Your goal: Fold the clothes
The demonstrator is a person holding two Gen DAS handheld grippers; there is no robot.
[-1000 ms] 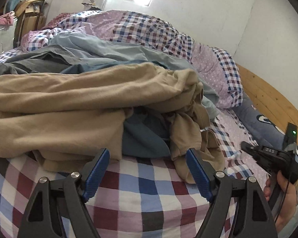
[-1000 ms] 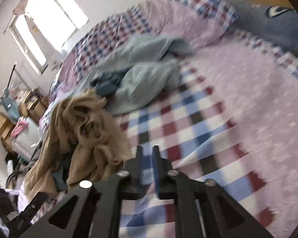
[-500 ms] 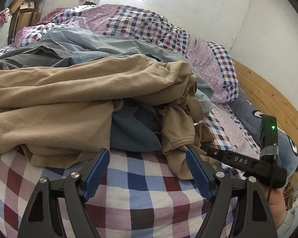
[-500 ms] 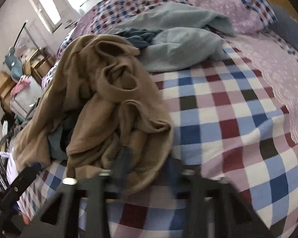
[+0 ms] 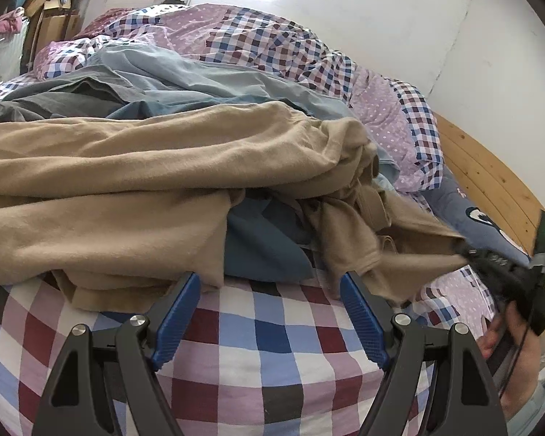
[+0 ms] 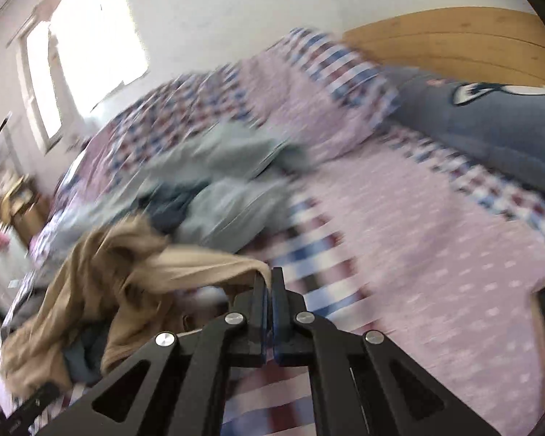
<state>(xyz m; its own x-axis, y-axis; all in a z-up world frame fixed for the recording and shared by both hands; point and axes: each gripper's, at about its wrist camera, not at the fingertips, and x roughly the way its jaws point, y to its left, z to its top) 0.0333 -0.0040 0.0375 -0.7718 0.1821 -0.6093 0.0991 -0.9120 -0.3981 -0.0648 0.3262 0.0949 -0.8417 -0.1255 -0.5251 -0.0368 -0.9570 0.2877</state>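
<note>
A crumpled tan garment [image 5: 134, 181] lies heaped on the checked bed [image 5: 265, 356], over a dark blue piece [image 5: 261, 247] and light blue-grey clothes [image 5: 207, 80]. My right gripper [image 6: 271, 277] is shut on an edge of the tan garment [image 6: 185, 265] and lifts it off the heap, the cloth stretched taut. From the left wrist view that same right gripper [image 5: 463, 249] shows at the right, with the tan cloth pulled out to it. My left gripper [image 5: 269, 312] hangs open just in front of the heap, nothing between its blue pads.
A wooden headboard [image 5: 490, 181] and a blue printed pillow [image 6: 490, 127] lie at the bed's right end. A checked and dotted quilt [image 5: 265, 40] is bunched along the wall. Furniture and boxes [image 5: 51, 11] stand beyond the far side. A hand [image 5: 516, 370] holds the right gripper.
My right gripper dipped to the tan garment, shut on its edge and rose, pulling the cloth out to the right. The left gripper stayed open and almost still.
</note>
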